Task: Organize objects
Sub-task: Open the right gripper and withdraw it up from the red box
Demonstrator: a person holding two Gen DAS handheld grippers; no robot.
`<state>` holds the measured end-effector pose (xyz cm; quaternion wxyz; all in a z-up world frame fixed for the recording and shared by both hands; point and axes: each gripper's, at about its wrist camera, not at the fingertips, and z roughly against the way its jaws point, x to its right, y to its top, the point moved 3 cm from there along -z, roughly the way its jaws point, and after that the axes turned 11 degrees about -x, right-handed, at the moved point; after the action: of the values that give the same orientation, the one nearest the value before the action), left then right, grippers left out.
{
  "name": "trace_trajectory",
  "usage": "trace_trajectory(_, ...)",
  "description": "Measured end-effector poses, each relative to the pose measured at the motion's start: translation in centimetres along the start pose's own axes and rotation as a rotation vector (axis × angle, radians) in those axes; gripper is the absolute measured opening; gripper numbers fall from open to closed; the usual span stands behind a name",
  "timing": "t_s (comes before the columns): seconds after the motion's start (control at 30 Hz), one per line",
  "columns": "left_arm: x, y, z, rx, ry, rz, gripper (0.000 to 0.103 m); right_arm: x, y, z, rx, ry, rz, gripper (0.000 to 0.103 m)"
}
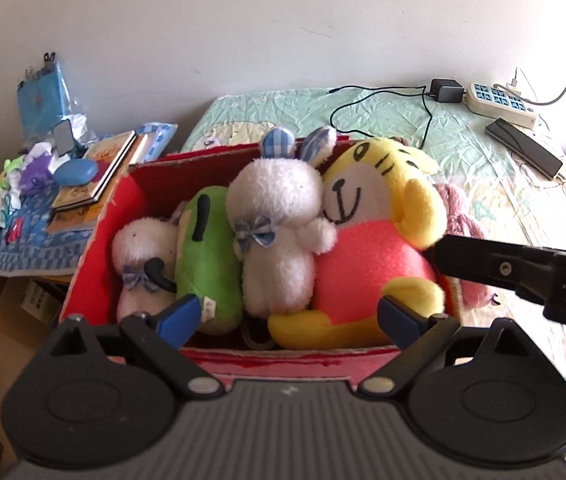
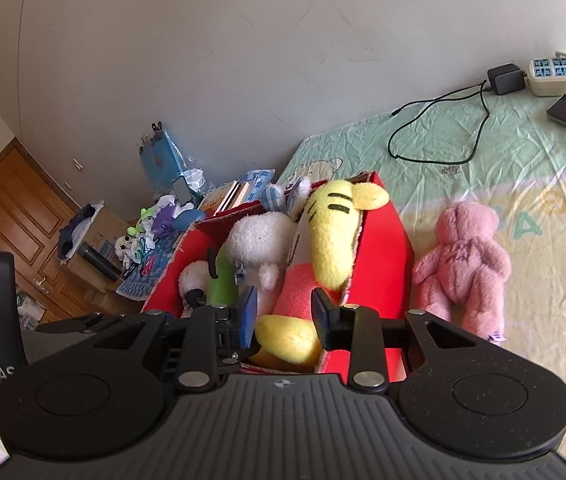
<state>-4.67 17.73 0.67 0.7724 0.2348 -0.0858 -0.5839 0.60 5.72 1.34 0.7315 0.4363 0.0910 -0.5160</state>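
A red cardboard box (image 1: 95, 240) stands on the bed and holds a small white bunny (image 1: 143, 248), a green plush (image 1: 207, 264), a white bunny with blue checked ears (image 1: 279, 232) and a yellow tiger in a pink suit (image 1: 367, 248). My left gripper (image 1: 289, 320) hangs open over the box's near edge, touching nothing. My right gripper (image 2: 285, 314) stands open above the tiger's yellow foot (image 2: 287, 340), at the box's right wall (image 2: 379, 248). One of its fingers (image 1: 467, 264) shows beside the tiger's arm. A pink bear (image 2: 463, 264) lies face down on the sheet, right of the box.
A power strip (image 1: 499, 104), charger (image 1: 447, 90), black cable (image 2: 435, 128) and dark flat device (image 1: 523, 146) lie at the bed's far end. A cluttered side table (image 1: 43, 216) with books and small toys stands left of the bed. A wooden door (image 2: 11, 216) is far left.
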Motion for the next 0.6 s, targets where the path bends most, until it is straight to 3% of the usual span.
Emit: trace_trajectory(0.6, 7.1, -1.4, 3.2, 0.035, -0.017, -0.043, 0.097, 4.3, -1.3, 5.3, 0.025, 0.004, -0.05, 0.034)
